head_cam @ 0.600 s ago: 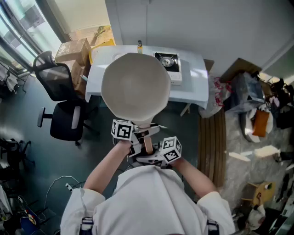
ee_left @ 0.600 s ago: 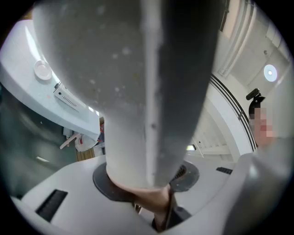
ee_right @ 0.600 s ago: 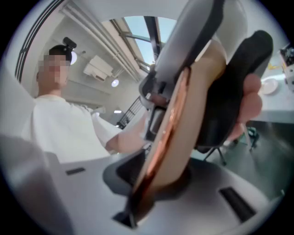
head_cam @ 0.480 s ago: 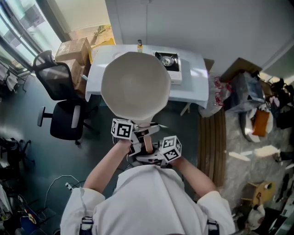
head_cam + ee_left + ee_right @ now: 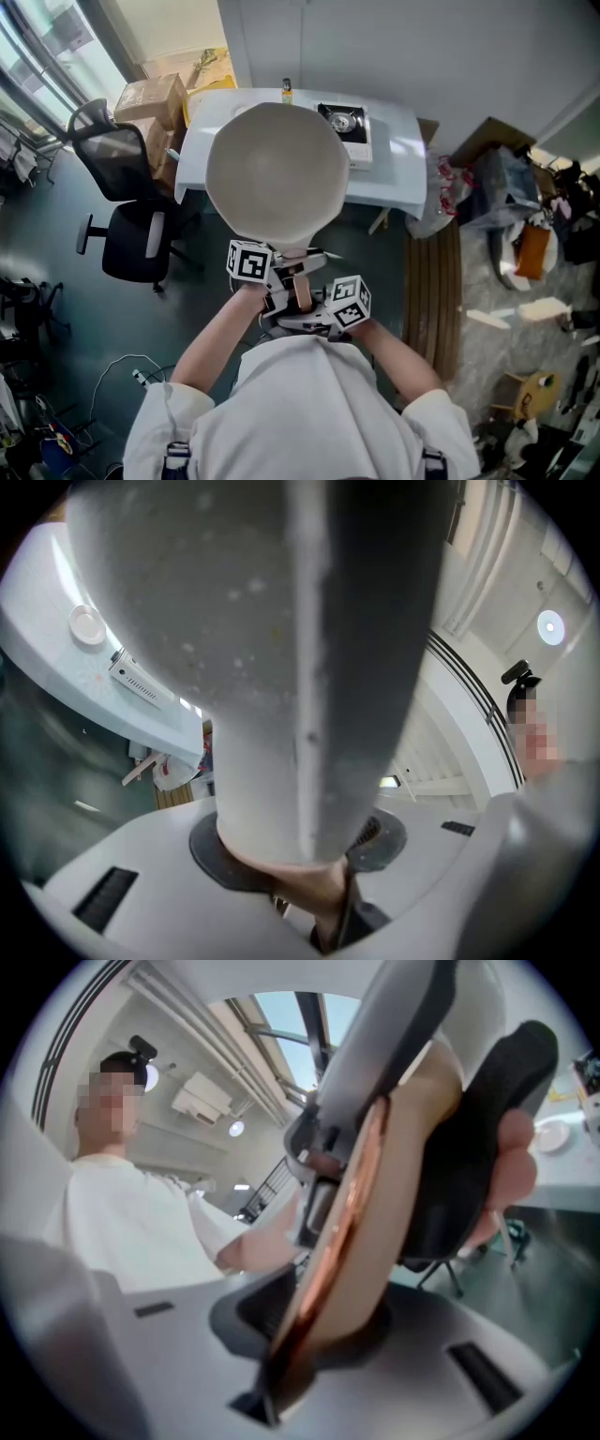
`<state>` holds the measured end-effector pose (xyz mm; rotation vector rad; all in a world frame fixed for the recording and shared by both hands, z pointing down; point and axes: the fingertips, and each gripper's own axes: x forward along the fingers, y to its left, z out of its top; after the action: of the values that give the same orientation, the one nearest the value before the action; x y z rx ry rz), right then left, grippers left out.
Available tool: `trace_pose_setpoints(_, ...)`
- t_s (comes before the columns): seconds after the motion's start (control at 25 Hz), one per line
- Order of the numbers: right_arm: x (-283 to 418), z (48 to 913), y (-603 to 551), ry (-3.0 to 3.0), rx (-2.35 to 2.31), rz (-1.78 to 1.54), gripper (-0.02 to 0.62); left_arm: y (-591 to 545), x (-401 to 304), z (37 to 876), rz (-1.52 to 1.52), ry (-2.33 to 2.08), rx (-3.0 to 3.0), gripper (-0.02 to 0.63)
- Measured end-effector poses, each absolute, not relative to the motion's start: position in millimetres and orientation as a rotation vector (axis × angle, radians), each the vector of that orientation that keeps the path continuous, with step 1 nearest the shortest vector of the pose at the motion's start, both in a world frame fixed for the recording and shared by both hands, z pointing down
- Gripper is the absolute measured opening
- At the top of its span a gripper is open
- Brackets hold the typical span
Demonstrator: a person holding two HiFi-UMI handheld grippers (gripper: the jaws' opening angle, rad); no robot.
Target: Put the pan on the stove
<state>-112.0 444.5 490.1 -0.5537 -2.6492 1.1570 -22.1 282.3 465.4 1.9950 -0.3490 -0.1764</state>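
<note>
In front of table (image 5: 396, 171) | pan (image 5: 277, 173) points toward stove (image 5: 344, 126) | handle (image 5: 300, 284) toward person (image 5: 309, 412)

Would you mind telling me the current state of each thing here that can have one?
Pan: empty, held in the air, not yet on the stove.
Left gripper: closed on the pan's handle.
Right gripper: closed on the handle's end.
Stove: on the table, burner bare.
Office chair: unoccupied.
</note>
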Motion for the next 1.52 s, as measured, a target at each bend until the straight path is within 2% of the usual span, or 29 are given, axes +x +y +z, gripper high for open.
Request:
trace_pose_setpoints(0.32, -115.6, 489.9, 444.7, -2.646, -0.533, 1.177, 0.075, 283.3, -24.5, 466.8, -0.174, -0.334, 1.989, 0.164)
trace_pose_setpoints(1.08, -178.9, 485.1, 414.0, -2.749, -0.284, 1.201, 0.075, 272.7, -60.3, 460.9, -0.059, -0.147, 2.025, 0.166)
trace_pose_setpoints(1.52, -175.9, 489.5, 387.7, -2.762, -0.241, 1.227, 0.075, 250.0, -51.8, 466.9, -0.032, -0.111, 2.022, 0.166)
